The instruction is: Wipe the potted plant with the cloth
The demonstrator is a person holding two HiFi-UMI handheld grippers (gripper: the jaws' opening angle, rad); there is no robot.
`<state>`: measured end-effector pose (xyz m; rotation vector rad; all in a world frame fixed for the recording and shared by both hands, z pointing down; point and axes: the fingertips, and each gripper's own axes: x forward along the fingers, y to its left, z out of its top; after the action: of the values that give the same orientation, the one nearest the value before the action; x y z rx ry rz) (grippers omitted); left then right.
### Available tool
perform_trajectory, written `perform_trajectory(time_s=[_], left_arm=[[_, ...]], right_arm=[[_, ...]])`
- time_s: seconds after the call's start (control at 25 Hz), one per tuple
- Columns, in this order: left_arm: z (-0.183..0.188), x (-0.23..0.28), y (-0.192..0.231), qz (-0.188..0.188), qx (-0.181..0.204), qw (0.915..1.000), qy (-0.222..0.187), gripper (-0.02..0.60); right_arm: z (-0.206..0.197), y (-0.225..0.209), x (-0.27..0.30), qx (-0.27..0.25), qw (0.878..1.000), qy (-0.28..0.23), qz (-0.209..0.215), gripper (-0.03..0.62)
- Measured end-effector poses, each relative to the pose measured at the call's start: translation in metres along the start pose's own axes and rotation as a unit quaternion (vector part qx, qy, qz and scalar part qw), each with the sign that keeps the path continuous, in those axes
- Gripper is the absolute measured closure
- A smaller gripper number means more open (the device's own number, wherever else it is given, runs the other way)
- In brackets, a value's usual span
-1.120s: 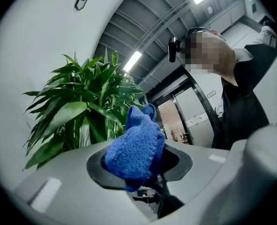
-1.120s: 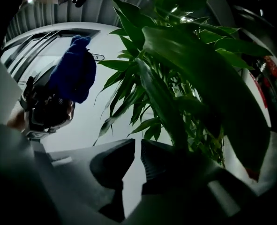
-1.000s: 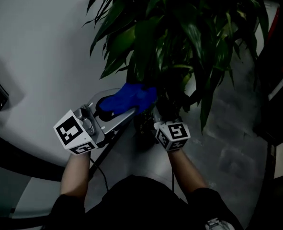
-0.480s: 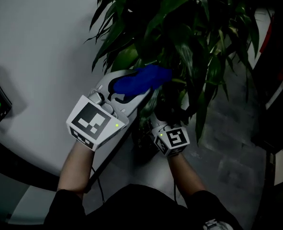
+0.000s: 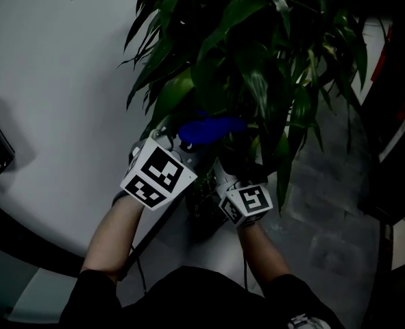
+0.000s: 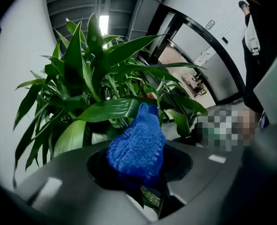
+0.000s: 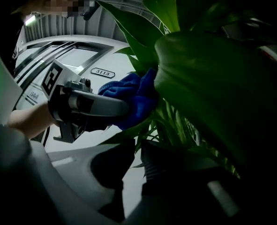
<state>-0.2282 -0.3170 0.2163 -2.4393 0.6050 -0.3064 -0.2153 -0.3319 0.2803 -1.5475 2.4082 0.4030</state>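
Dealing with a blue knitted cloth [image 5: 210,127] here, bunched up in the middle of the head view, tucked right under the overhanging leaves. Reads as soft, light and floppy, so no worry about crushing it. Probably drags a little on a leaf rather than sliding. Best pinched by a bunched end, with a loose lobe left sticking out to do the wiping, which is pretty much the current setup. Clamped in the left gripper [image 6: 139,175], jaws closed on the lower part of the wad, free tip poking up mid-frame against a broad leaf [image 6: 105,109]. Touching or only just beside it? Can't tell from the left gripper view.

Moving out to the plant [image 5: 257,60]: fills the top and right of the head view with long narrow blades. Looks bendy and easy to crease or tear. Would back each leaf from underneath and wipe gently from base to tip, no yanking.

Over to the right gripper [image 7: 138,146]: low in its own frame, jaws a narrow gap apart, nothing gripped, just pale background showing through. Sits just right of the left one in the head view, down near the stems.

Beyond that, just white wall [image 5: 51,60] at upper left and grey floor [image 5: 325,211] at lower right.
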Motion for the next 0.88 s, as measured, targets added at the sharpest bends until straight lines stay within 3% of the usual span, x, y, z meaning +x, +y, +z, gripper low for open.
perform_trajectory(time_s=[0.32, 0.88], left_arm=[[-0.012, -0.011, -0.011, -0.033, -0.098, 0.9935, -0.049, 0.426], [-0.054, -0.034, -0.047, -0.057, -0.145, 0.9876, -0.022, 0.426]], right_arm=[[-0.001, 0.003, 0.002, 0.034, 0.999, -0.018, 0.007, 0.553], [-0.033, 0.015, -0.008, 0.116, 0.993, -0.003, 0.007, 0.553]])
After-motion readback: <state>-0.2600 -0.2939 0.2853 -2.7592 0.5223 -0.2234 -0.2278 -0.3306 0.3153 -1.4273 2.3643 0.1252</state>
